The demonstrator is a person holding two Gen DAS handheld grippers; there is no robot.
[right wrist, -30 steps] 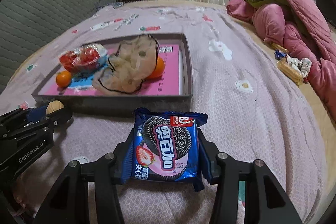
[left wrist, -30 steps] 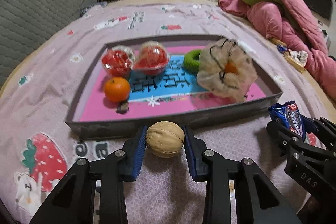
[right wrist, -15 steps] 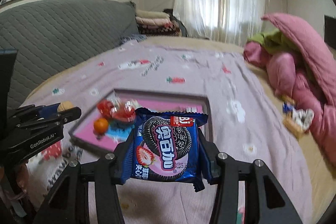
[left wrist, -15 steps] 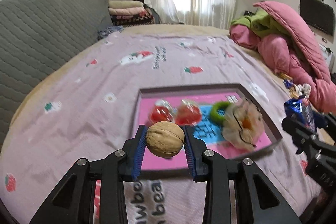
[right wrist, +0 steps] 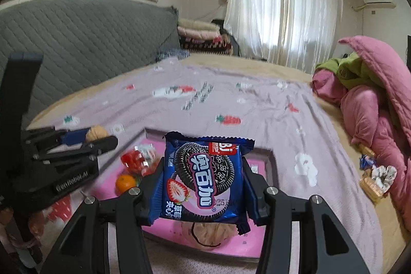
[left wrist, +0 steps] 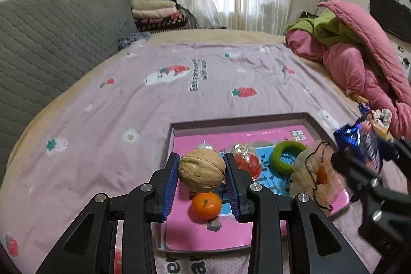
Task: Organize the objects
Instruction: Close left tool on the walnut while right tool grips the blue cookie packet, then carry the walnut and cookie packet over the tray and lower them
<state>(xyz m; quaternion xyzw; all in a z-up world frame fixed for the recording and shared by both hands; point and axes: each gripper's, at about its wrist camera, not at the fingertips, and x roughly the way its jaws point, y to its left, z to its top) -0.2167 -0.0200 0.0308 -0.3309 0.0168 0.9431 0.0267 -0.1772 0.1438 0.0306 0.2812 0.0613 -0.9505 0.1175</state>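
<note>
My left gripper [left wrist: 202, 170] is shut on a tan walnut [left wrist: 201, 169] and holds it in the air over the near left part of the pink tray [left wrist: 241, 118]. In the right wrist view my right gripper [right wrist: 203, 180] is shut on a blue cookie packet [right wrist: 204, 179], also raised above the tray [right wrist: 272, 166]. The tray holds an orange [left wrist: 206, 205], clear cups of red fruit [left wrist: 246, 161], a green ring [left wrist: 287, 158] and a beige drawstring pouch [left wrist: 316, 179]. The right gripper with its packet [left wrist: 364, 143] shows at the right edge of the left wrist view.
The tray lies on a lilac strawberry-print bed sheet [left wrist: 179, 94]. A grey quilted headboard [left wrist: 46, 48] runs along the left. A heap of pink and green bedding [left wrist: 354, 55] lies at the right, with small snacks and a scrunchie [right wrist: 377, 179] beside it. Folded blankets [left wrist: 156, 14] sit at the back.
Both grippers rose from near the sheet in front of the tray and moved forward over it, still holding the walnut and the packet. The tray now appears lower in both views.
</note>
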